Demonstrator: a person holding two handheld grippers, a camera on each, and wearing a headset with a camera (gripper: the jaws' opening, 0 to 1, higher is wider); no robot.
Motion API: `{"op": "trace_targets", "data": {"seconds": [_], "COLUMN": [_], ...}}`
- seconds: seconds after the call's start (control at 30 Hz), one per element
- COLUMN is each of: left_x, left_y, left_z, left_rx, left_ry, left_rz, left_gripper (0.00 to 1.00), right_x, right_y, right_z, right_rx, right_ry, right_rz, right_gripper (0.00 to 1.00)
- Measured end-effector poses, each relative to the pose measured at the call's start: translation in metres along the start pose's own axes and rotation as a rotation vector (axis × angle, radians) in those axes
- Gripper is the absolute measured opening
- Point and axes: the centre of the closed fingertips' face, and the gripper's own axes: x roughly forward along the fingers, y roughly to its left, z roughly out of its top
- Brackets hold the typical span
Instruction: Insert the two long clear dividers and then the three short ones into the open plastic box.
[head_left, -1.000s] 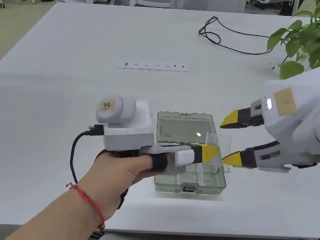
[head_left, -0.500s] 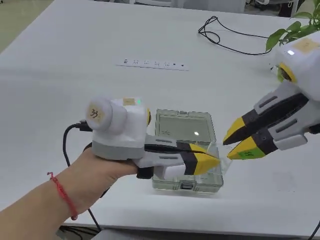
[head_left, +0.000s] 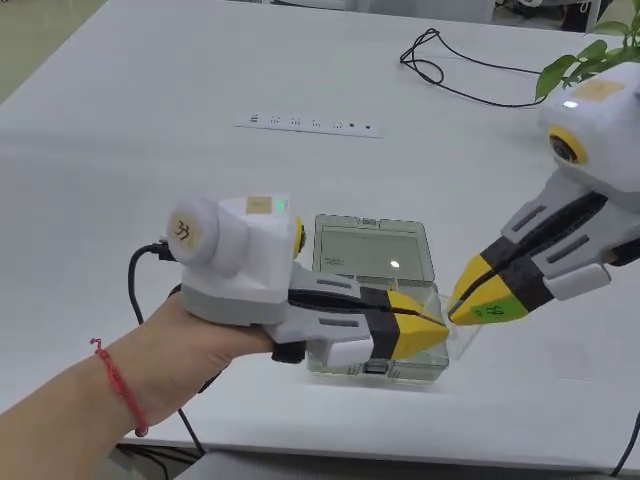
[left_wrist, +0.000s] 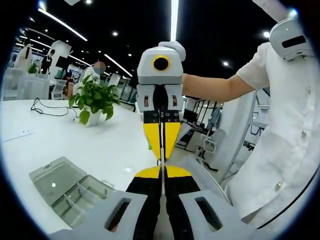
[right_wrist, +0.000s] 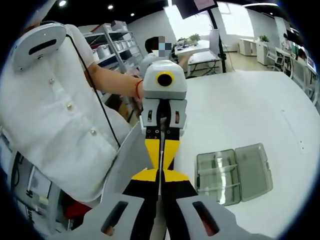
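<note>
Fingers (head_left: 412, 335) of left gripper (head_left: 438, 325) and right gripper (head_left: 458, 311) are pressed together, tip to tip, seemingly pinching a clear divider (head_left: 463, 338) above the 4 o'clock corner of the open plastic box (head_left: 375, 255) on the desk (head_left: 150, 150); insertion looks underway, so next it needs lowering upright into its slots.

Left tool (head_left: 438, 322) and right tool (head_left: 458, 308) cased in white and grey, black jaws tipped in yellow, green label borne on the right one, black cable (head_left: 140, 280) plugged into the left one, red cord (head_left: 115, 385) worn at the left wrist, white buttoned short-sleeved shirt (right_wrist: 55, 125) worn
</note>
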Motion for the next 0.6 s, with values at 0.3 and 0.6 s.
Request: {"op": "trace_targets", "data": {"seconds": [0.3, 0.6], "left_x": [-0.0021, -0.0062], "left_y": [0.0005, 0.0041], "left_z": [-0.0039, -0.0065], "left_rx": [0.012, 0.013], "left_ry": [0.006, 0.002], "left_rz": [0.013, 0.040], "left_gripper": [0.00, 0.00], "right_x": [0.0053, 0.0075], "right_y": [0.0018, -0.0001], "right_z": [-0.0007, -0.0030], "right_rx": [-0.006, -0.018], "right_ry": [0.004, 0.021], "right_rz": [-0.008, -0.028], "right_gripper": [0.03, 0.03]}}
